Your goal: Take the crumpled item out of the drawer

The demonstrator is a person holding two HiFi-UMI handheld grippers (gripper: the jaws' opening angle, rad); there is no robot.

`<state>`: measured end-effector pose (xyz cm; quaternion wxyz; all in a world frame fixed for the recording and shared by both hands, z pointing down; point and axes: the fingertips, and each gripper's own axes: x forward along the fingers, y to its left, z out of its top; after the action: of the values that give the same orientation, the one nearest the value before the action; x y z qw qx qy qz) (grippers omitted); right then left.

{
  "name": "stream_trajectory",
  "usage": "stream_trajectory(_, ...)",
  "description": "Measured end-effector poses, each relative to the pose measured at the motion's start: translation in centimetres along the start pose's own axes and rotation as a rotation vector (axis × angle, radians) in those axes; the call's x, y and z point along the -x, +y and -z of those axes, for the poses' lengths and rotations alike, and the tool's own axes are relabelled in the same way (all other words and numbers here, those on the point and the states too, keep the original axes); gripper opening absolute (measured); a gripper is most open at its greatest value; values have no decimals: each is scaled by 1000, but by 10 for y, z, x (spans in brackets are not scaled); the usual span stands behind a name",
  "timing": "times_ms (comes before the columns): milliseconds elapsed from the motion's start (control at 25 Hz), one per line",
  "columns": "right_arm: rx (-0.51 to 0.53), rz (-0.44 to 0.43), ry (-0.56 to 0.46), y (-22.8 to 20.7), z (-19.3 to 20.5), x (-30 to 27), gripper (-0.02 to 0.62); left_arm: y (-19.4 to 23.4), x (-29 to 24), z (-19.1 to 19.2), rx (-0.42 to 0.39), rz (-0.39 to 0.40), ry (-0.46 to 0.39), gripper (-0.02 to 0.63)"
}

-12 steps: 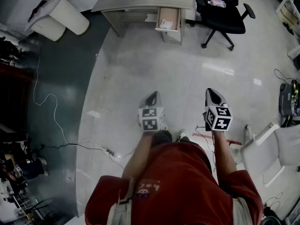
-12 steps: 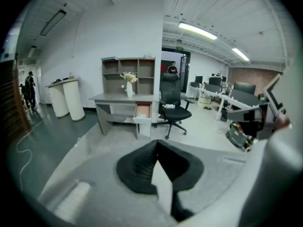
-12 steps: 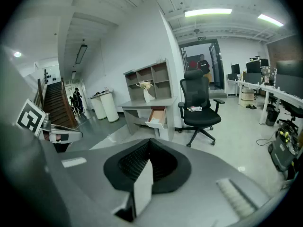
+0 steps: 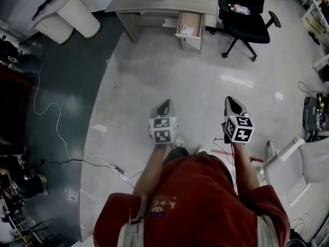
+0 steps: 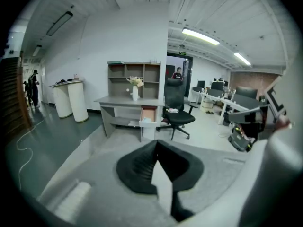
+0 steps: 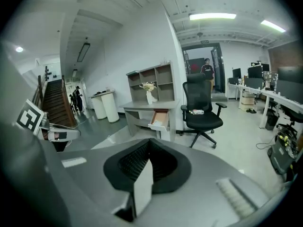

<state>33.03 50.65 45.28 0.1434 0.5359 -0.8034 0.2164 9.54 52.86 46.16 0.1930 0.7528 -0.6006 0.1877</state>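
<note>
Since desk (image 4: 164,1) sits well off, left gripper (image 4: 164,108) and right gripper (image 4: 234,104) both clenched, empty, carried ahead for approach. Crumpled item (image 4: 187,30) sits inside open drawer (image 4: 191,18), untouched. No grip needed yet.

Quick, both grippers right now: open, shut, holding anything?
Left gripper: closed, jaws together, holding nothing.
Right gripper: closed, jaws together, holding nothing.
</note>
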Motion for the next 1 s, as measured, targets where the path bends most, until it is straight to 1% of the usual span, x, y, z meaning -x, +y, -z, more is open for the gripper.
stream_trajectory(80,3,-16,2,11,-1,-6,2,11,2,-1,4,2,0,-3)
stream_trajectory(160,37,-34,7,24,-2,-12,0,20,1,-3,4,6,-4,-3)
stream_trajectory(240,64,-34,6,35,-3,-18,0,29,-2,-6,1,12,-6,-3)
stream_trajectory(560,12,11,-22,72,-27,-43,0,78,-5,-30,-13,56,-32,-3)
stream_trajectory(800,-26,40,-40,98,-38,-63,0,111,-9,-41,-45,90,-47,-3)
stream_trajectory(1000,-40,51,-26,111,-35,-73,0,136,-14,-35,-19,85,-33,-3)
